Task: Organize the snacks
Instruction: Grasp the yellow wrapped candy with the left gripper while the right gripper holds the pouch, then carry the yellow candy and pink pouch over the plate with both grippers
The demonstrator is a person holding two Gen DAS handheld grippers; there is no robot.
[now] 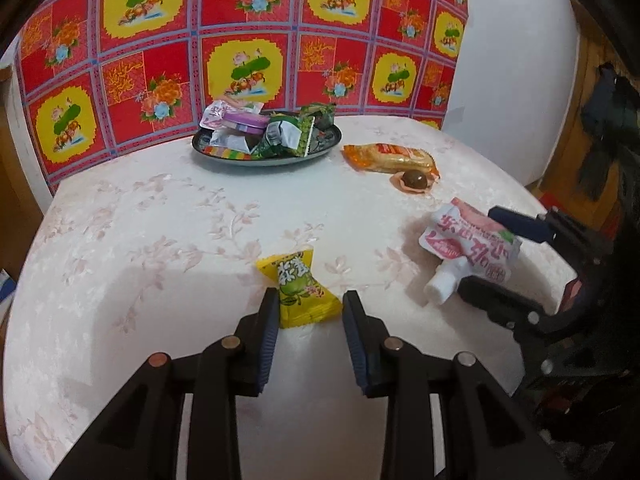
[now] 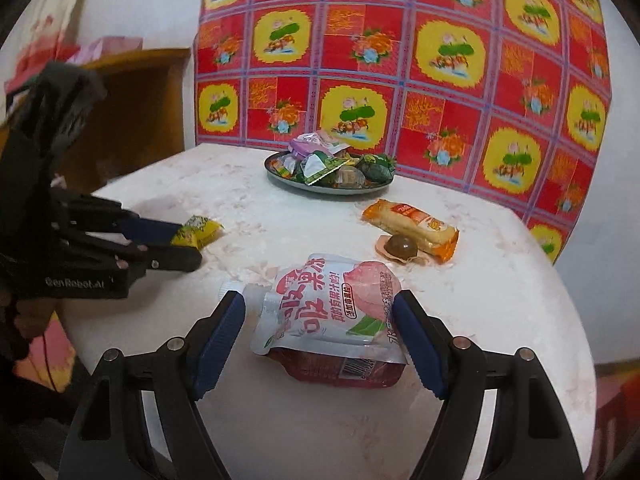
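Note:
My left gripper is open, its fingers on either side of the near end of a yellow candy packet lying on the table; it also shows in the right wrist view. My right gripper is open wide around a pink peach jelly pouch with a white cap; the pouch also shows in the left wrist view. A dark plate at the back holds several wrapped snacks. An orange cake packet and a round brown candy lie to its right.
The table has a white floral cloth. A red and yellow patterned sheet hangs behind it. A wooden cabinet stands left of the table in the right wrist view. The table's near edge is close under both grippers.

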